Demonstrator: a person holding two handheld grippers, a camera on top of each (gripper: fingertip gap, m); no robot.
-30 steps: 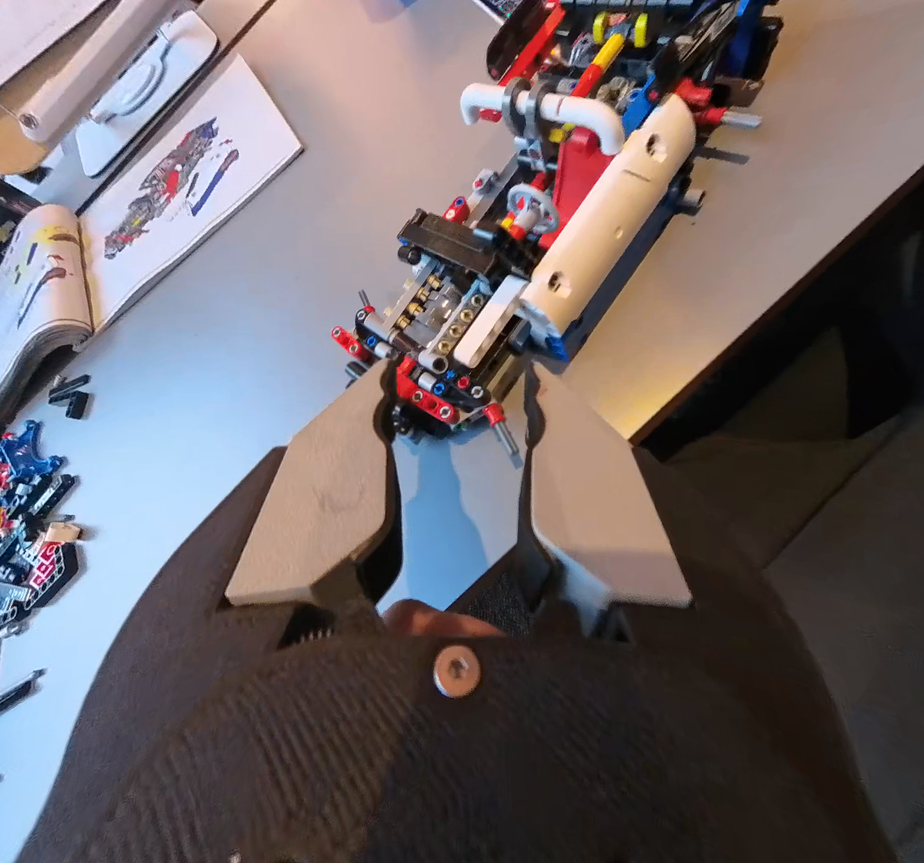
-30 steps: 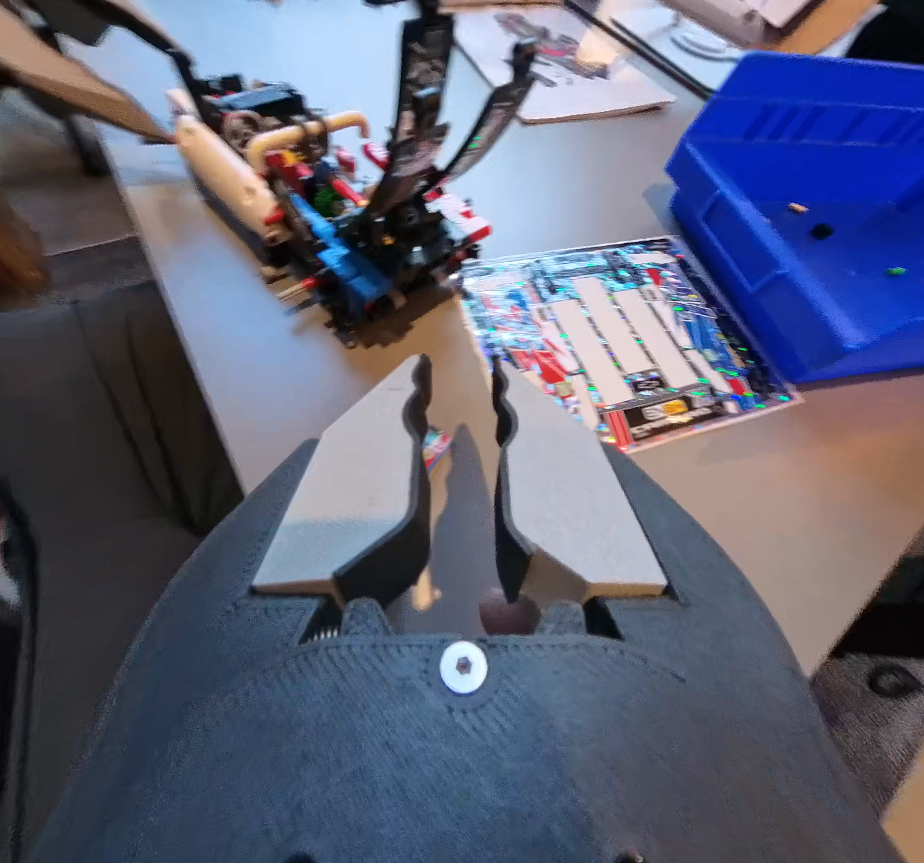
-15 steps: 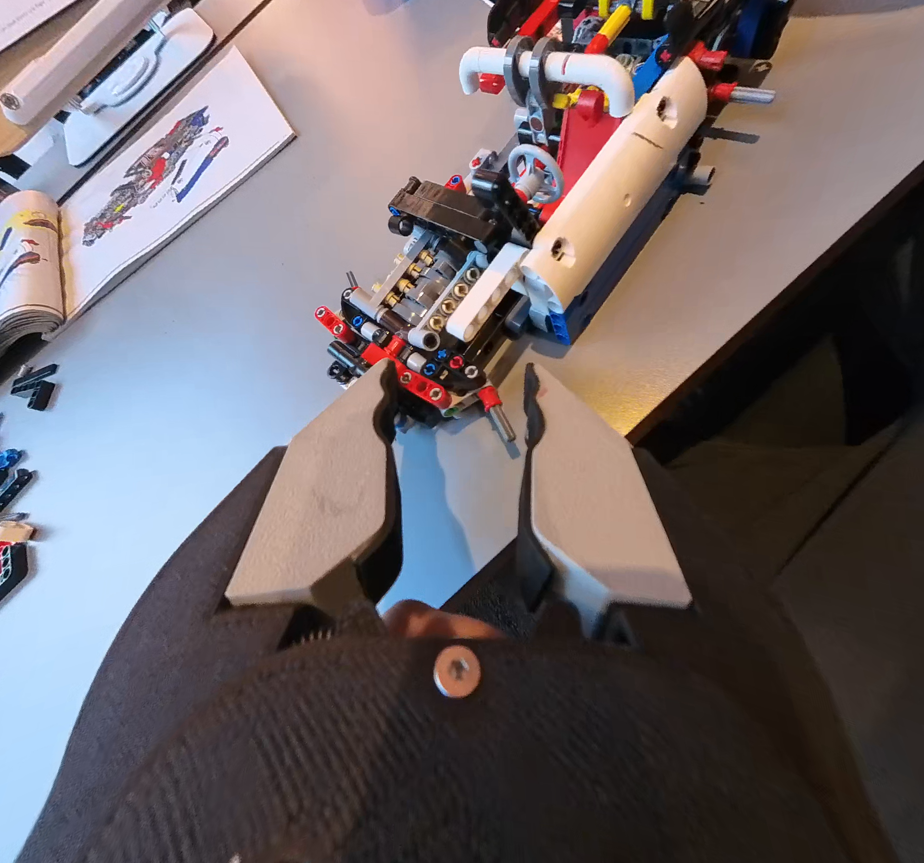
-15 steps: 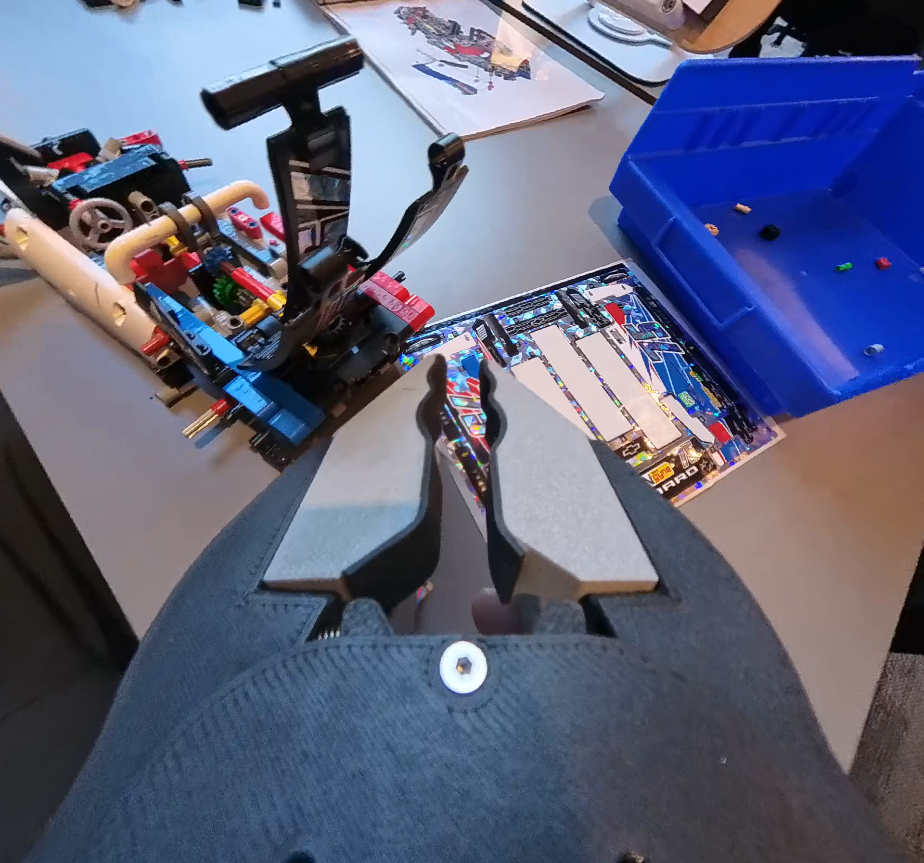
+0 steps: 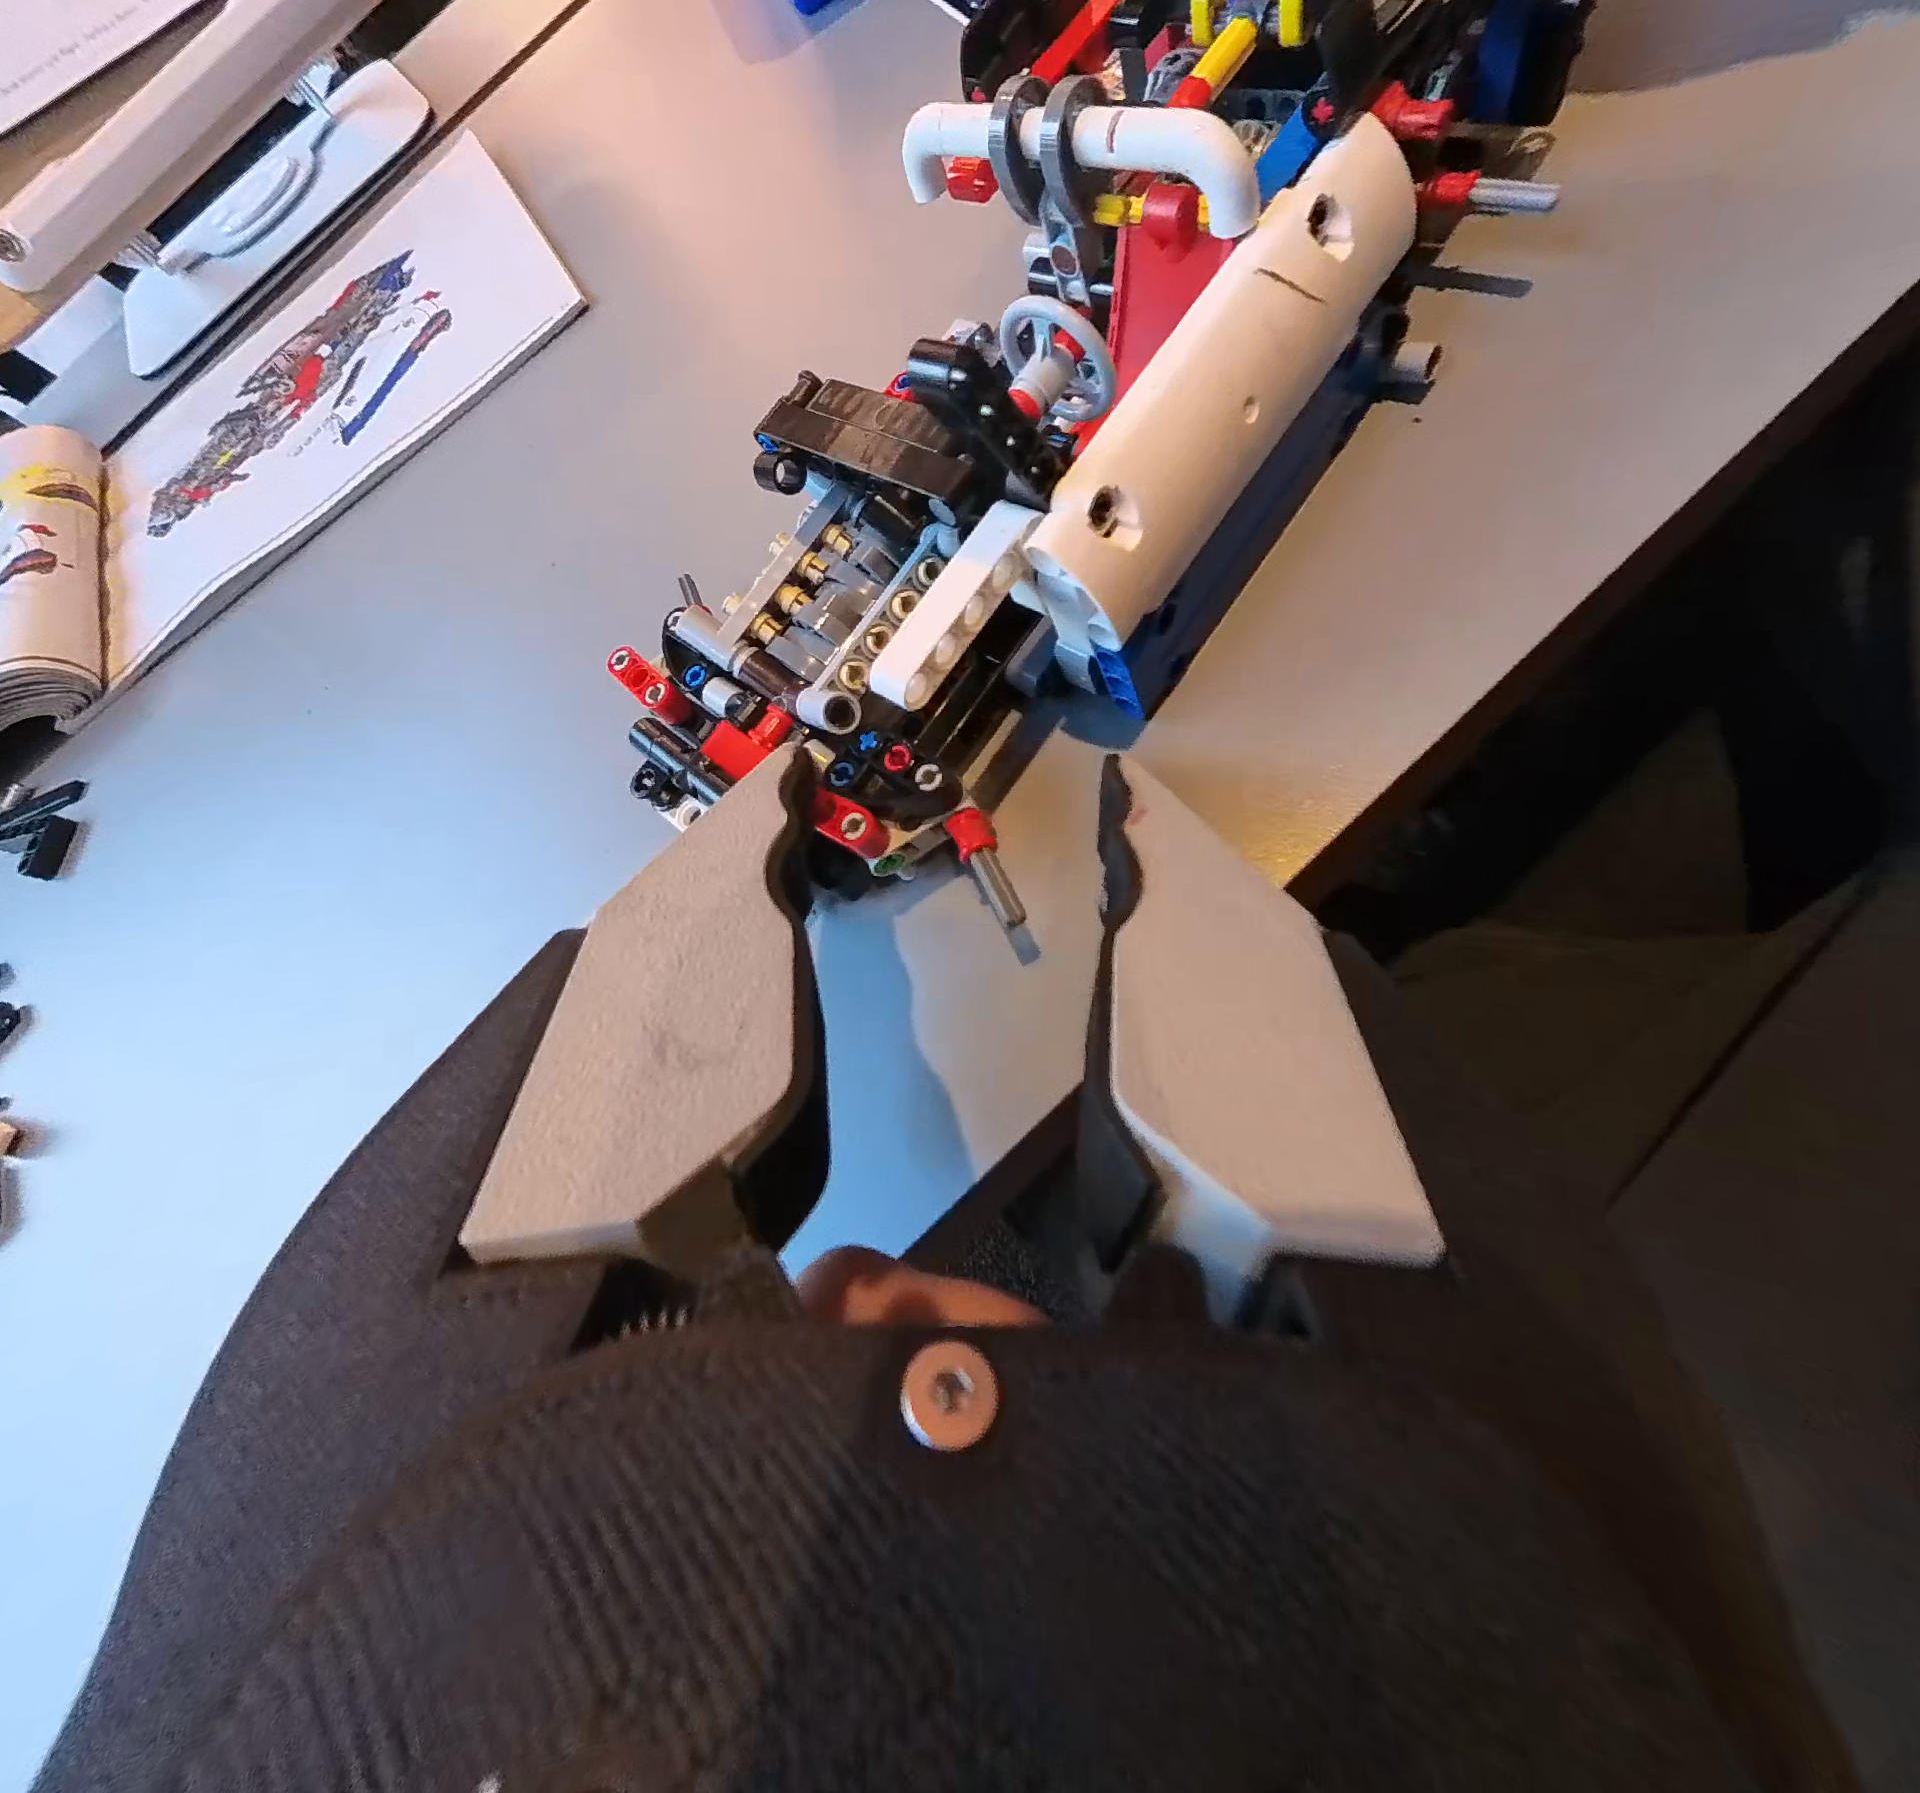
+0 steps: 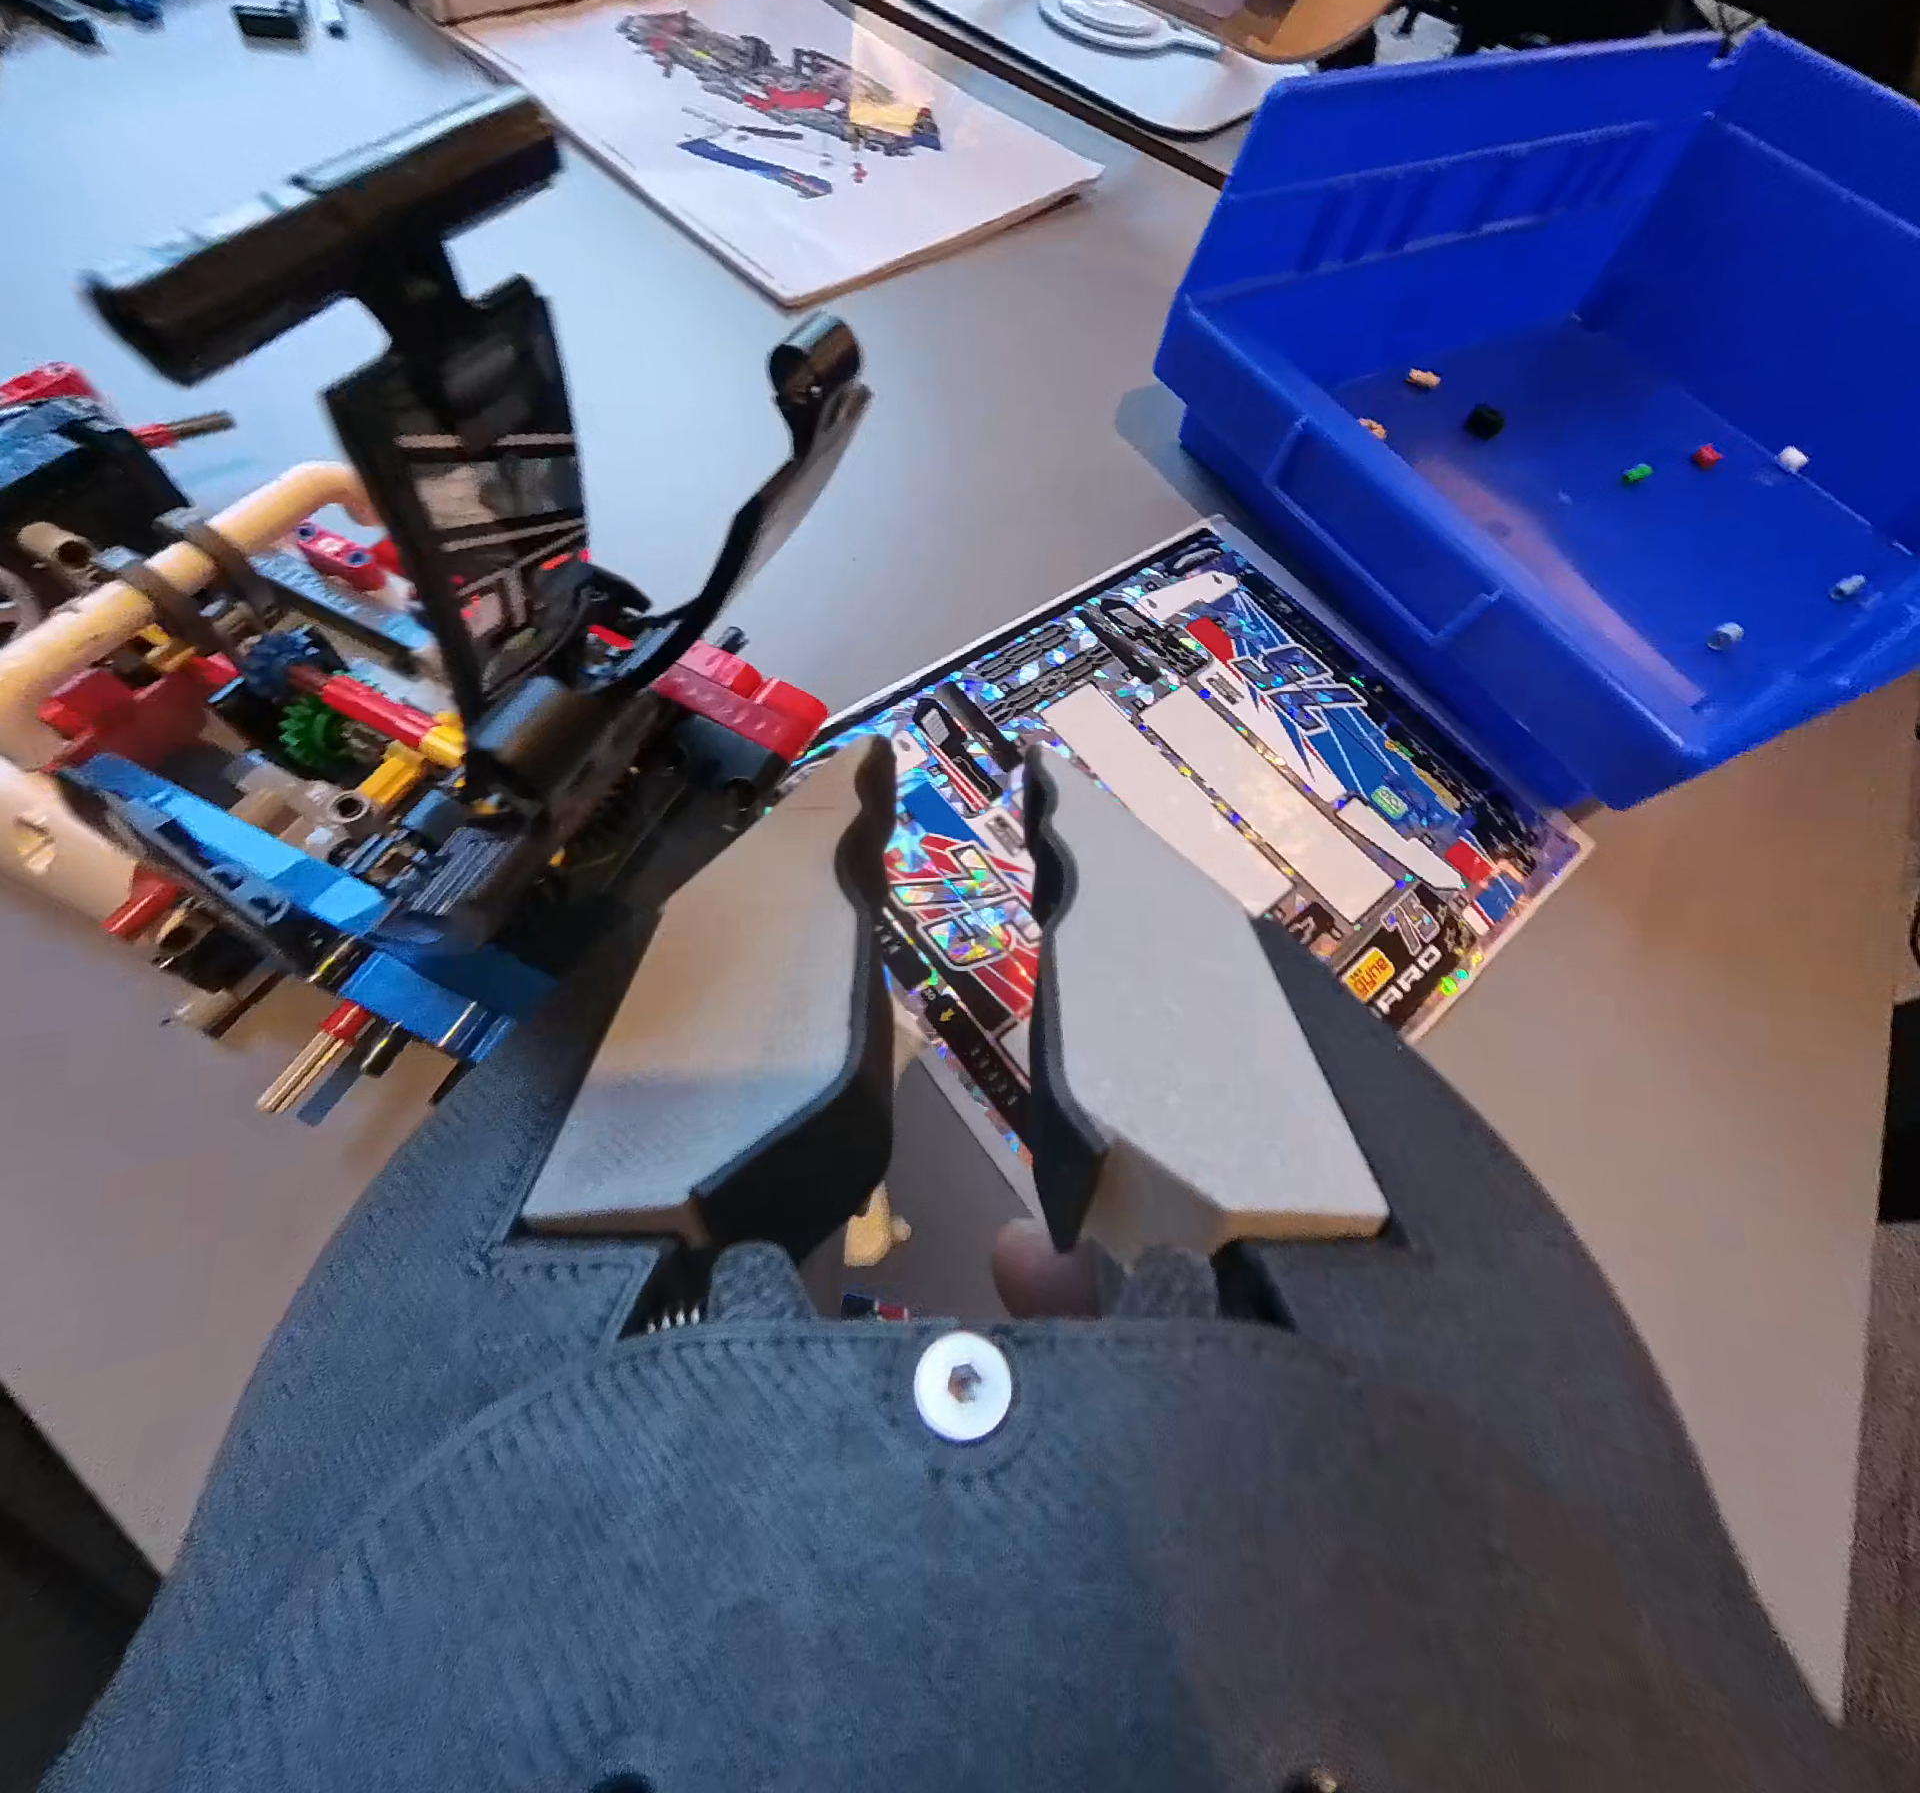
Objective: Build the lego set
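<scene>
Both my grippers hover empty at the half-built lego car.

My left gripper (image 5: pixel 951 793) is spread wide at the lego car's (image 5: pixel 1049 538) front end on the grey table (image 5: pixel 343 808), holding nothing. My right gripper (image 6: pixel 956 772) has its 2 fingers parted by a narrow gap, empty, above the sticker sheet (image 6: pixel 1236 787) beside the car's rear, with the blue bin (image 6: pixel 1558 393) and open instruction booklet (image 6: pixel 800 122) beyond.

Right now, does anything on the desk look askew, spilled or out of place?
Mostly orderly. The lego car lies diagonally, its side close to the desk edge. The blue bin sits tipped, resting partly on the sticker sheet. No spill or visible damage.
</scene>
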